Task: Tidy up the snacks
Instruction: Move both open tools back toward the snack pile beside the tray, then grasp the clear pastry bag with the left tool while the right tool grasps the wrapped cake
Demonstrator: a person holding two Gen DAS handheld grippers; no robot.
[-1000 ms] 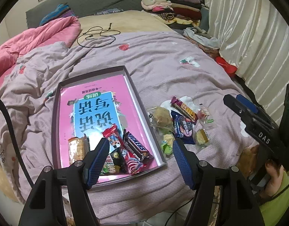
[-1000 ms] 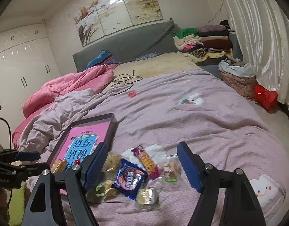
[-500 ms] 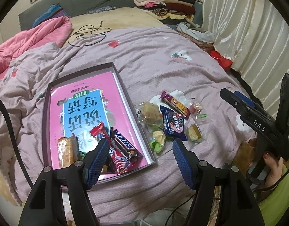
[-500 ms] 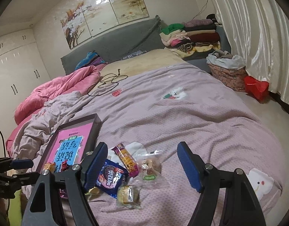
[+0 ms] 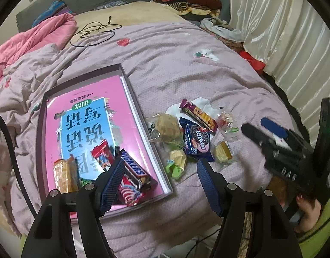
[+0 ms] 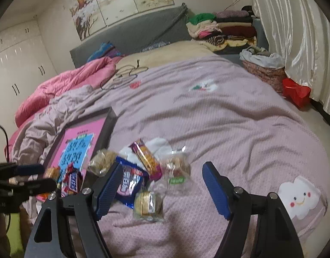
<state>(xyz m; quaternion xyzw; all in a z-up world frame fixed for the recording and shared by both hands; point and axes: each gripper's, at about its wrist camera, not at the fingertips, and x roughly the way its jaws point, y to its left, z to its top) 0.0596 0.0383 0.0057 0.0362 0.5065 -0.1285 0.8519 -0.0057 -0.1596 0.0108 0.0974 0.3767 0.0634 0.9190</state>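
Right wrist: cookie pack [image 6: 129, 183] beside hand-held gripper [image 6: 162, 190].

The left gripper [image 5: 159, 177] hangs with fingers [image 5: 113, 179] apart, nothing between them, above the box [image 5: 143, 126] edge — a Snickers bar [image 5: 133, 172] inside, an Oreo pack [image 5: 196, 139] on the bed [image 5: 165, 64] beside.

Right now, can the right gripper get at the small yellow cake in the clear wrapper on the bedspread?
Probably yes. The right gripper is open, and the small yellow cake lies just ahead between its fingers, at the near edge of the pile. Only the blue cookie pack lies close beside it.
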